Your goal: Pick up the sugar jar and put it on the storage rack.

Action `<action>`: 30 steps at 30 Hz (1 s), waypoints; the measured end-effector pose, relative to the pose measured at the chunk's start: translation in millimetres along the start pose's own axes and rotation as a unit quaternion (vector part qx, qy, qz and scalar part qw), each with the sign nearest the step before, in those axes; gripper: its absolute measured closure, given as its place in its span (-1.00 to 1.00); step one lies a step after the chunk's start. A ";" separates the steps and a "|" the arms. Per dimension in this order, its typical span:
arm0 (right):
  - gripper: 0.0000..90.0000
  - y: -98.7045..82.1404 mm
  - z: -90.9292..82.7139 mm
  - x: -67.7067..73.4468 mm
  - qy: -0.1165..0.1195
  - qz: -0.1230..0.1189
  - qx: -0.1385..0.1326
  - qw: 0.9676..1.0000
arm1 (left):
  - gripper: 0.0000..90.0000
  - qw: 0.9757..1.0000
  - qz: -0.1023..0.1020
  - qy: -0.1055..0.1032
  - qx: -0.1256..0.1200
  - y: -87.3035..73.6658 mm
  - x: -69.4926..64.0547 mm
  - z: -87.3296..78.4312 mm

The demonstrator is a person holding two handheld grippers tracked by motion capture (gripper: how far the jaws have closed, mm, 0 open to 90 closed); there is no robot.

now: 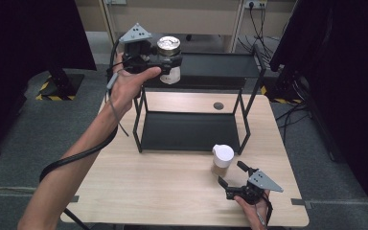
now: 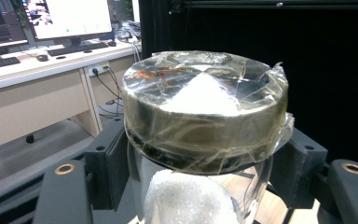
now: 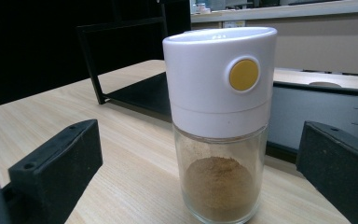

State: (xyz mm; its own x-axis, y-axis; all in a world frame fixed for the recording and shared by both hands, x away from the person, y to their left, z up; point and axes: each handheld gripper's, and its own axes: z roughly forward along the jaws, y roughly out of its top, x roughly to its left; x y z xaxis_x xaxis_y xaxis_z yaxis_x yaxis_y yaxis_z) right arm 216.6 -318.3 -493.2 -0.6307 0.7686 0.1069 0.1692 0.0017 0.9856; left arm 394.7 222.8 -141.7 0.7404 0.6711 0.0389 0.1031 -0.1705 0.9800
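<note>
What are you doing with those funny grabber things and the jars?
A person holds a gripper in each hand at a wooden table. The left gripper has its jaws closed around a glass jar with a shiny wrapped lid, holding it up by the top level of a black shelf. The right gripper sits low near the table's front edge, jaws open and pointing at a spice jar with a white cap, which stands on the table just in front of the shelf.
</note>
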 end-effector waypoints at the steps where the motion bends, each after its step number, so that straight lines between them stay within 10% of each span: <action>1: -0.99 0.0 -0.1 0.0 0.000 0.000 0.000 1.000 | -0.31 1.000 0.000 0.003 0.001 0.8 0.2 2.1; 30: -0.99 0.1 -1.0 -0.8 0.002 -0.001 -0.002 1.000 | -0.31 0.996 -0.009 0.094 0.002 -0.8 5.3 58.5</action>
State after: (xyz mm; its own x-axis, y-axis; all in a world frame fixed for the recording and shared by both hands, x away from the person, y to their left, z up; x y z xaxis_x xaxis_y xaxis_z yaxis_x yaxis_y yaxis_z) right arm 216.3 -319.6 -493.1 -0.6341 0.7660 0.1053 0.1650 0.0010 0.9863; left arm 437.4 184.3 -153.7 0.6013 0.7969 0.0577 0.1187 -0.1606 0.9799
